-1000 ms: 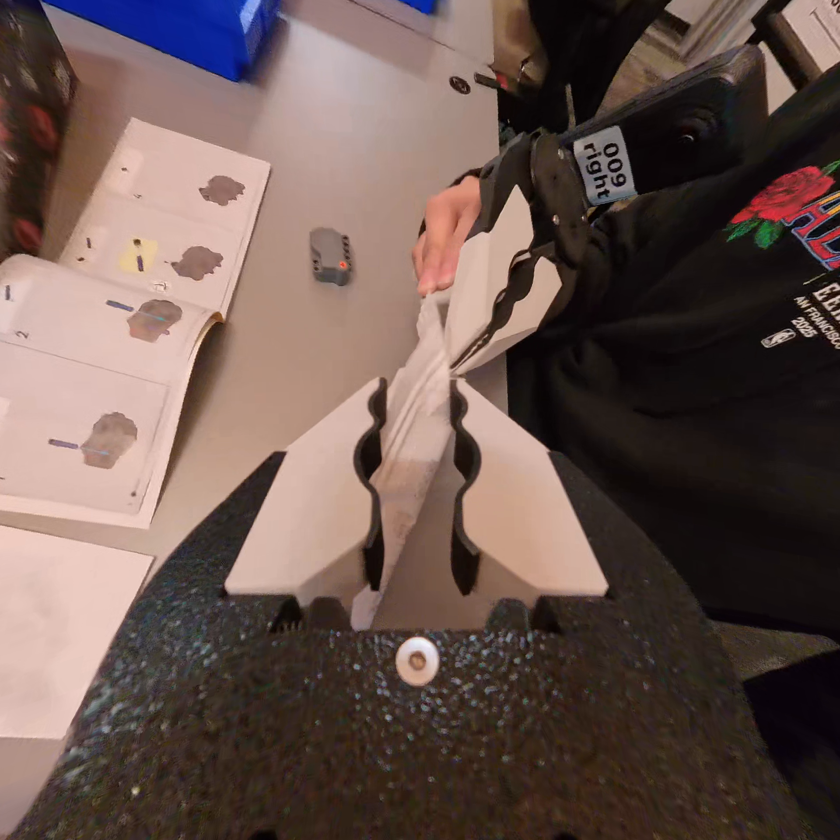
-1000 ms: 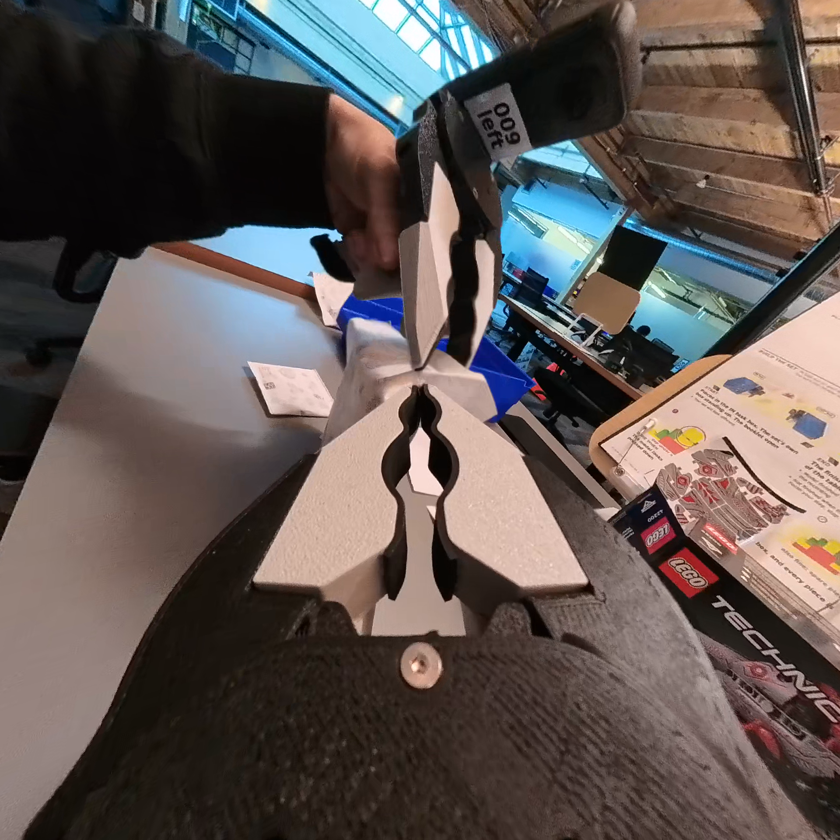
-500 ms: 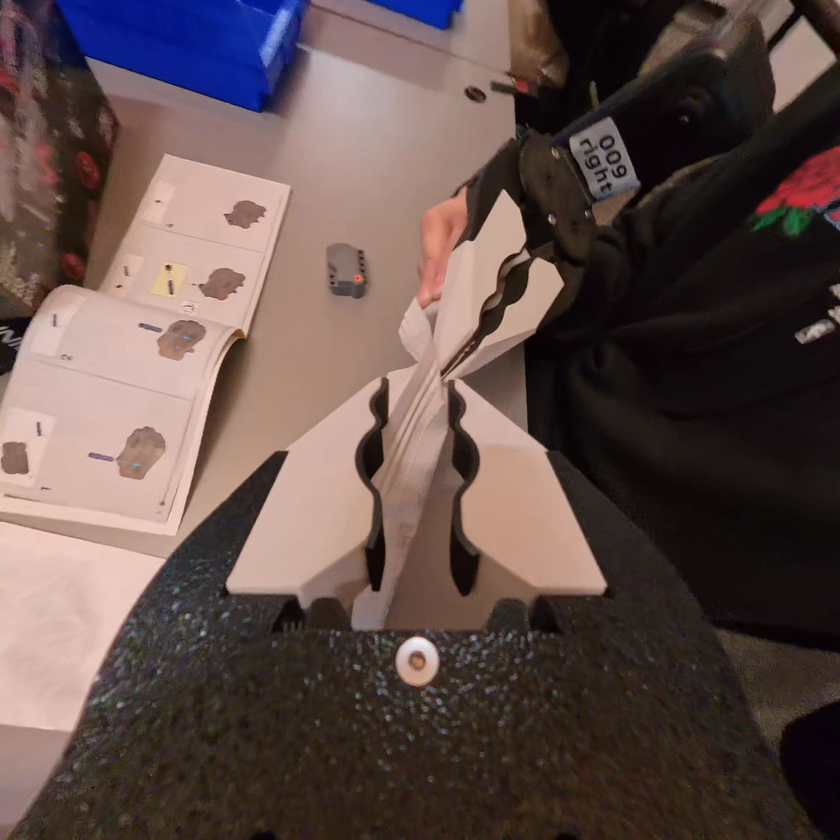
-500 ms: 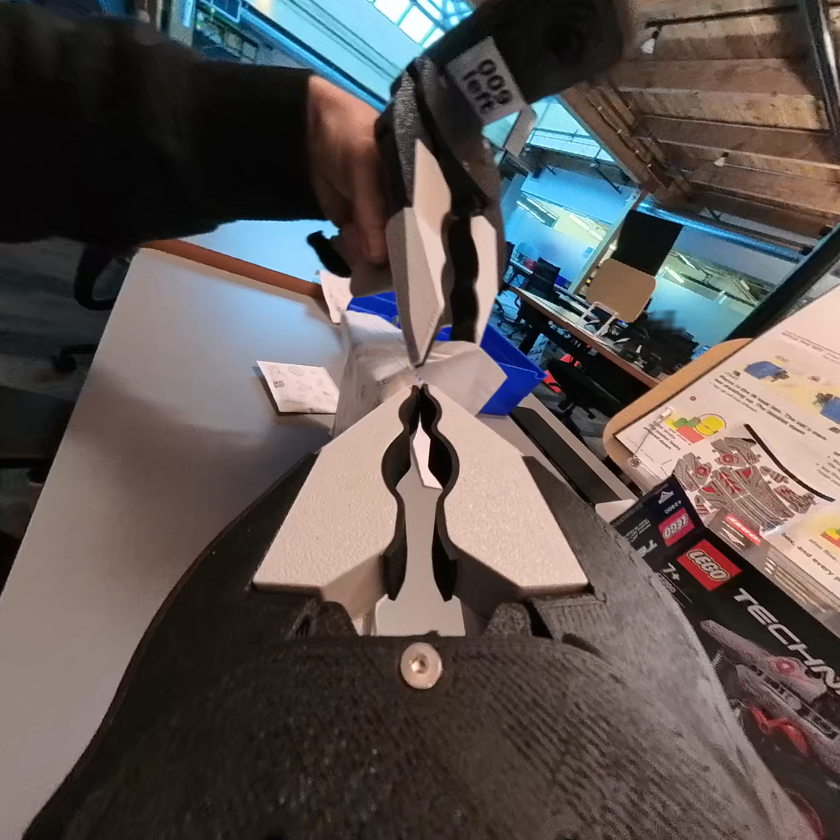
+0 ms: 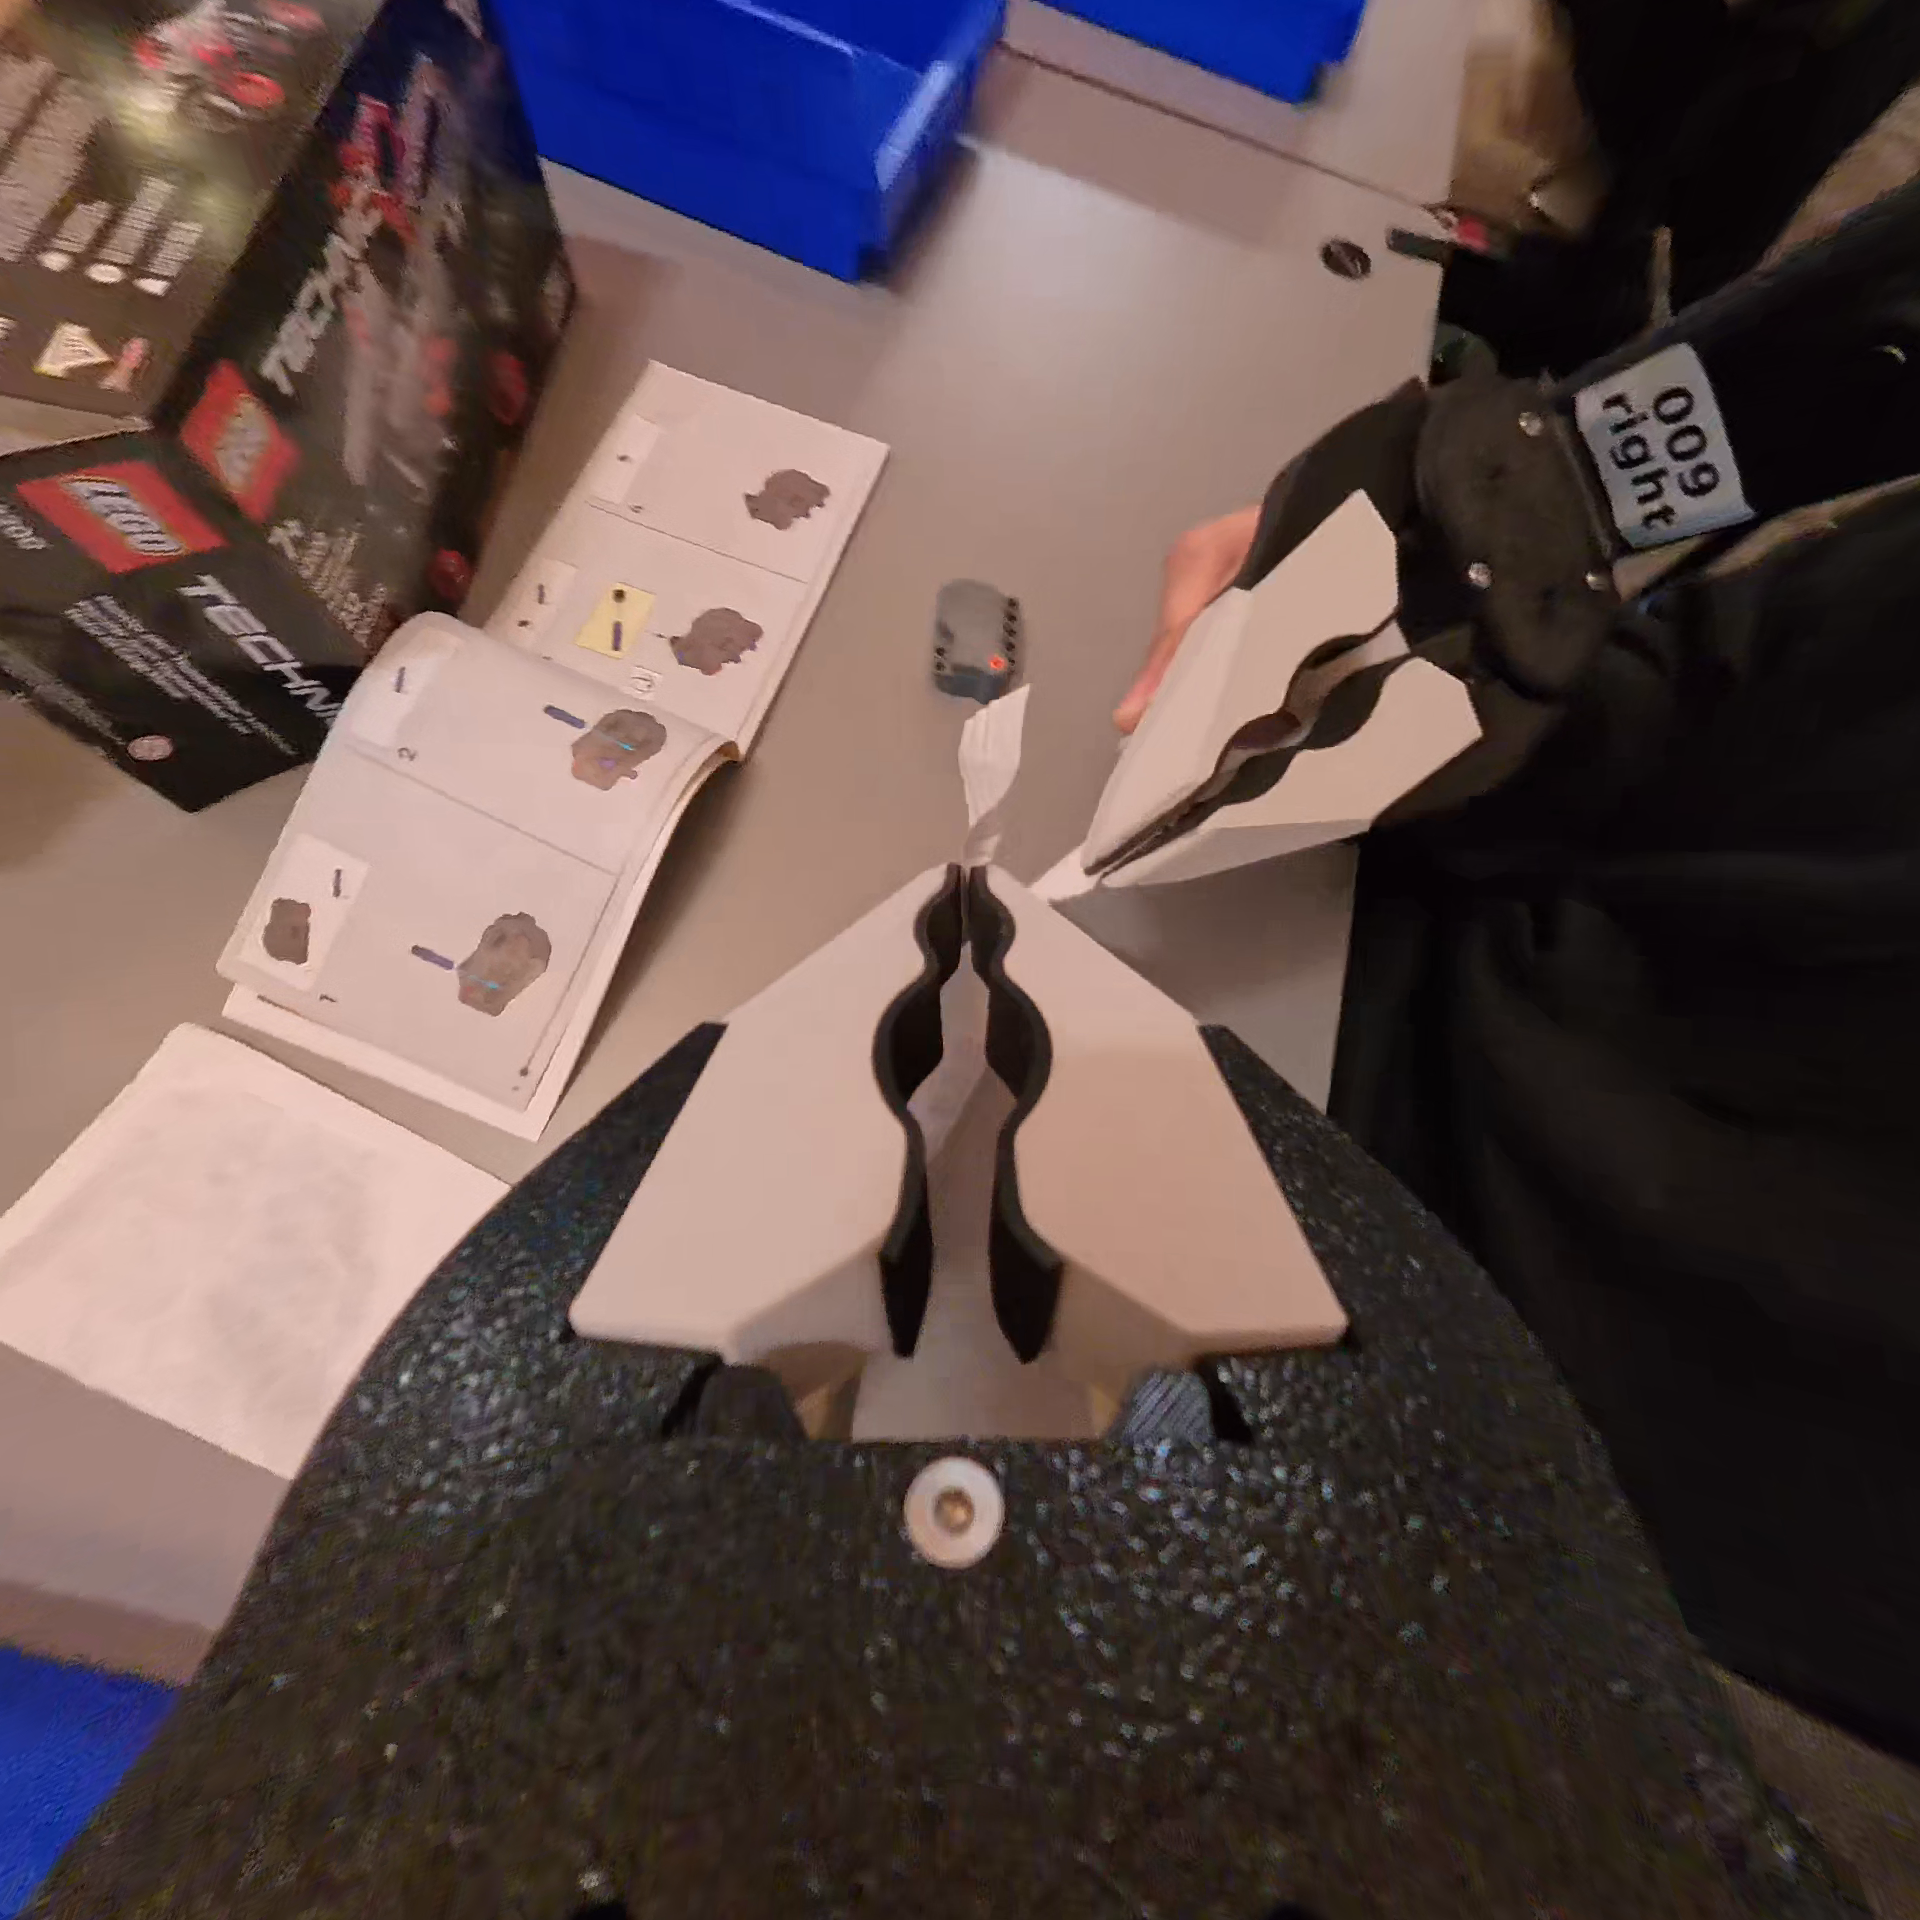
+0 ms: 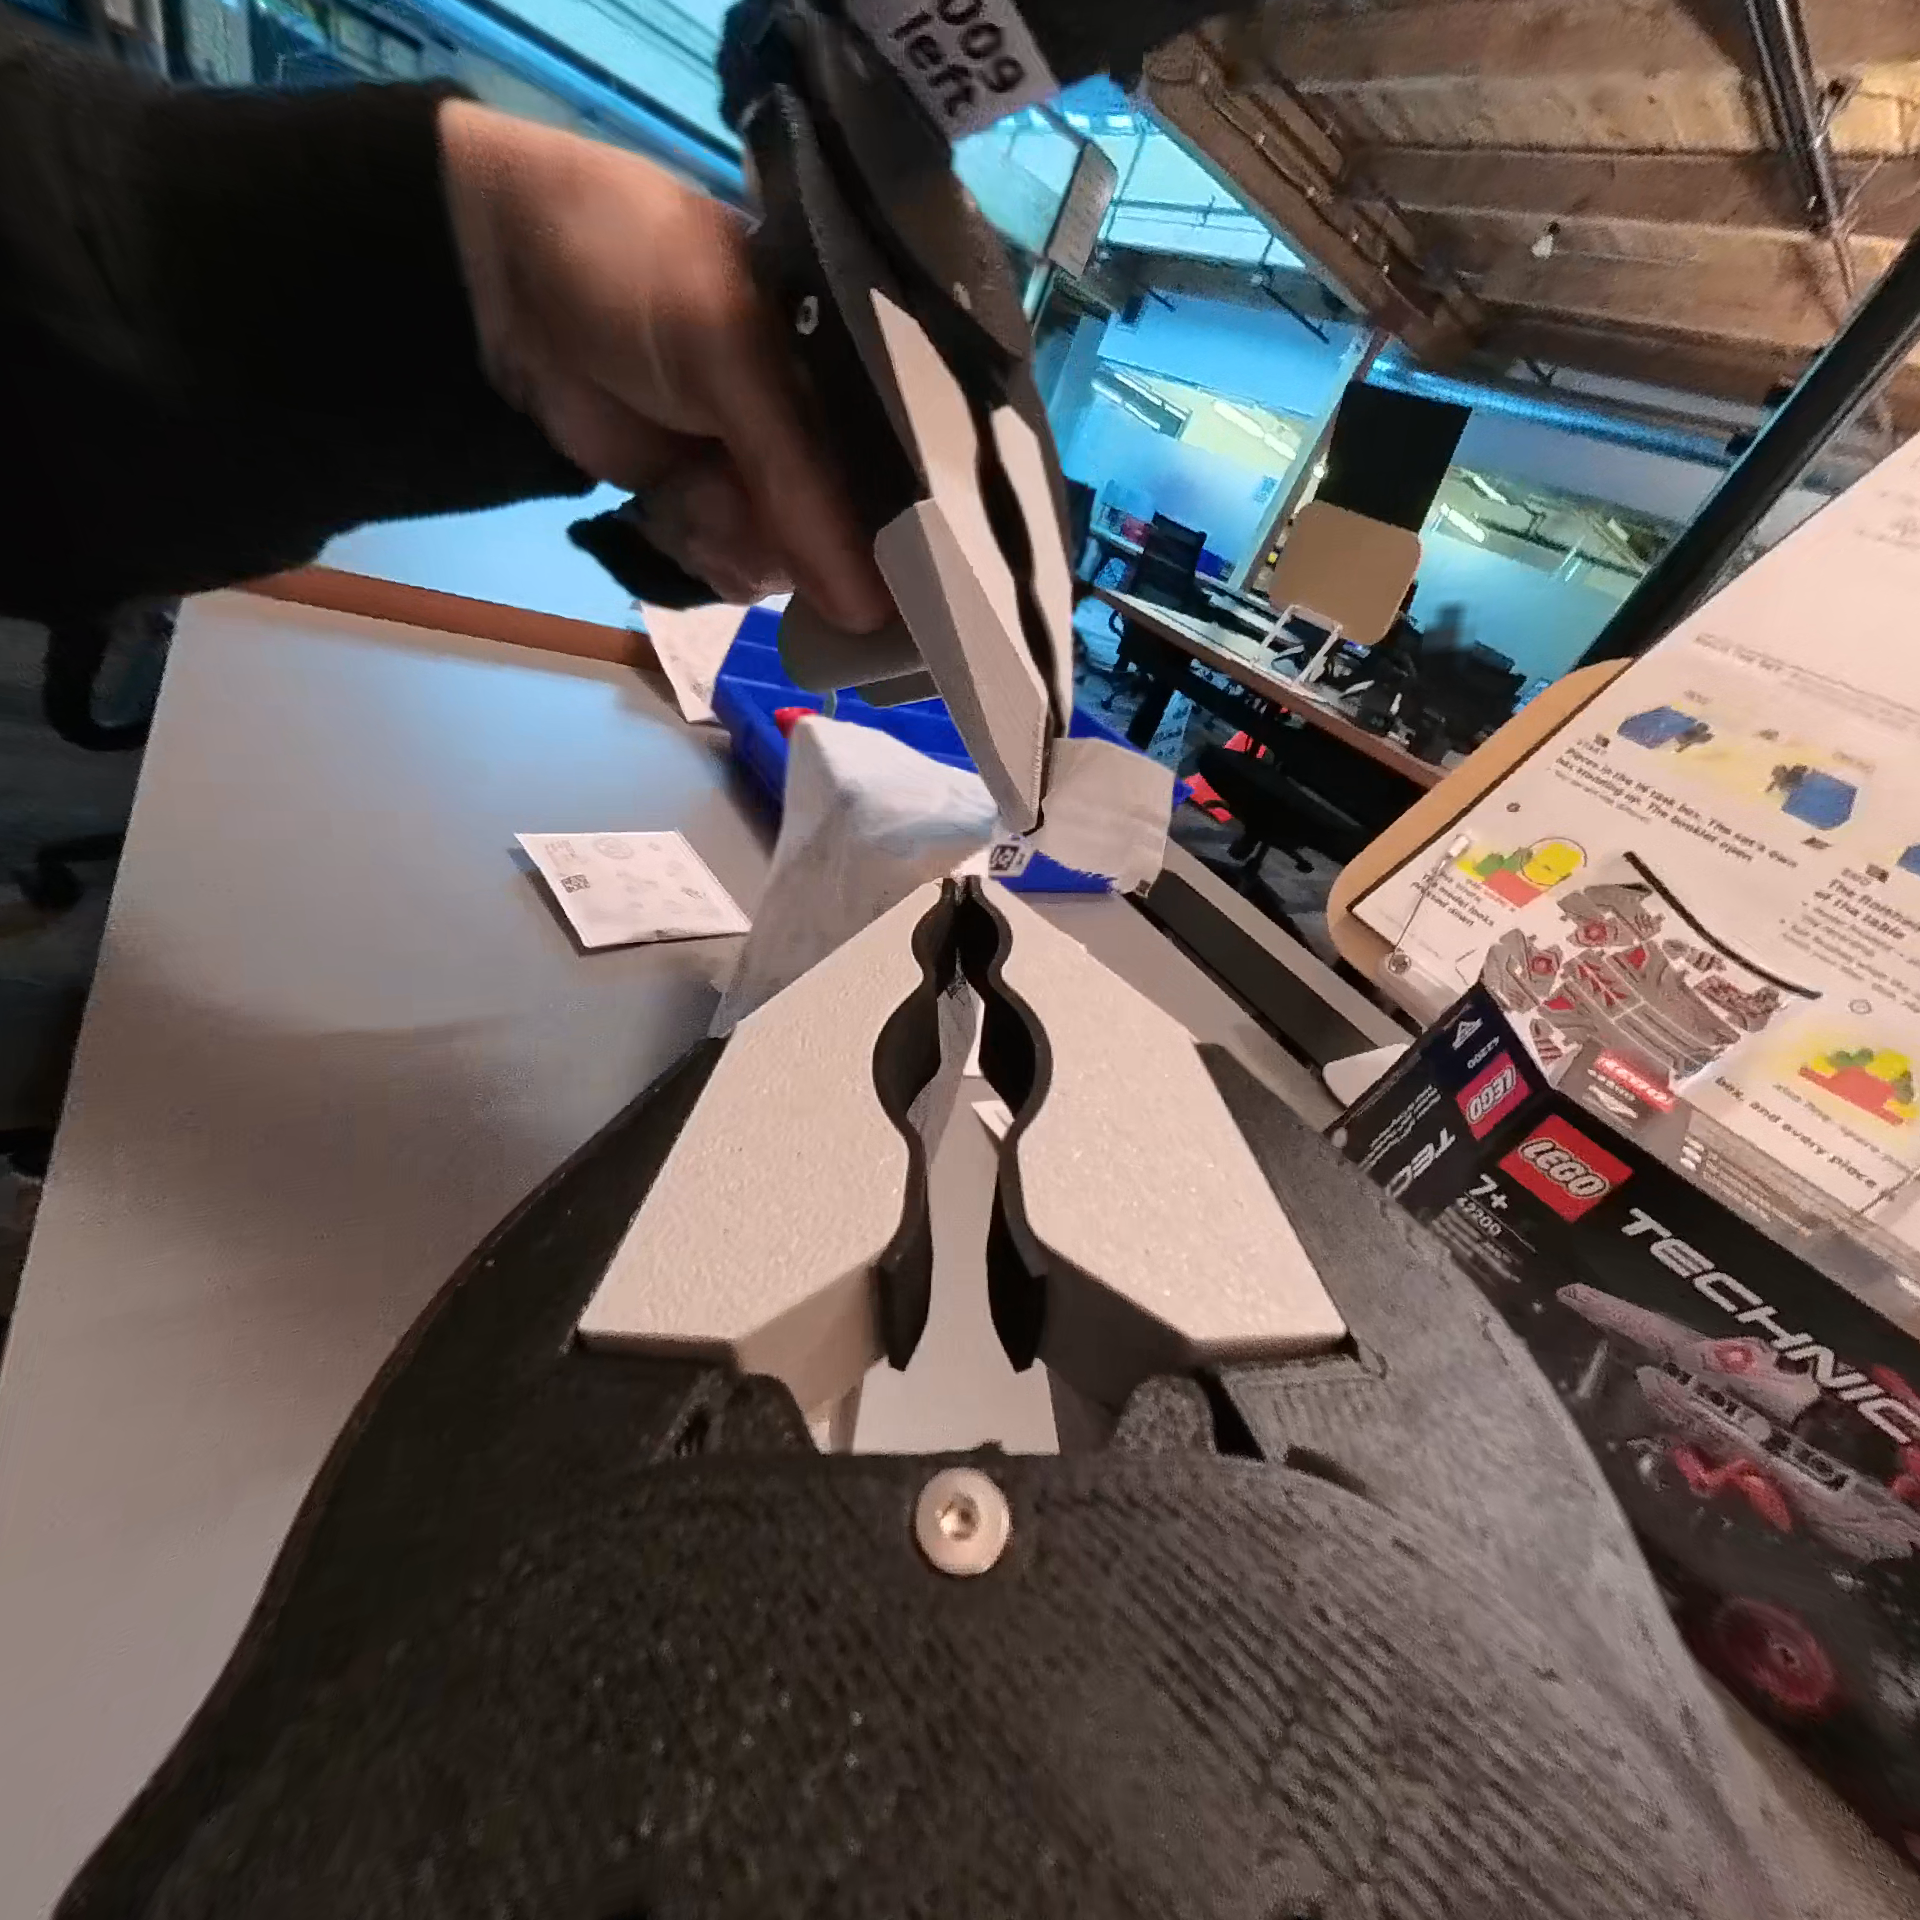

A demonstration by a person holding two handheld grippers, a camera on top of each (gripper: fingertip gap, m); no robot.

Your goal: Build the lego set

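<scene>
A white paper parts bag (image 6: 862, 831) hangs in the air between both grippers. My left gripper (image 5: 964, 883) is shut on it; a thin twisted strip of the bag (image 5: 992, 769) sticks out past its tips. My right gripper (image 6: 961, 894) is shut on the bag's lower edge, with paper showing between its jaws. In the right wrist view the left gripper (image 6: 1039, 821) comes down from above and pinches the bag's middle, with a flap (image 6: 1112, 821) to its right. In the left wrist view the right gripper (image 5: 1081, 878) sits just right of my tips, holding a white scrap.
On the grey table lie an open instruction booklet (image 5: 520, 831), a small grey lego part with an orange dot (image 5: 977, 649), a white sheet (image 5: 208, 1226) and a flat white packet (image 6: 629, 883). The black lego box (image 5: 208, 416) and blue bins (image 5: 748, 104) stand farther back. An instruction board (image 6: 1714, 883) leans at right. Both grippers' tips are close together, under 4 cm apart.
The two grippers have pulled apart sideways. The bag no longer runs the full length of the left jaws; only a strip shows at the tips. The left gripper has swung towards the lego box.
</scene>
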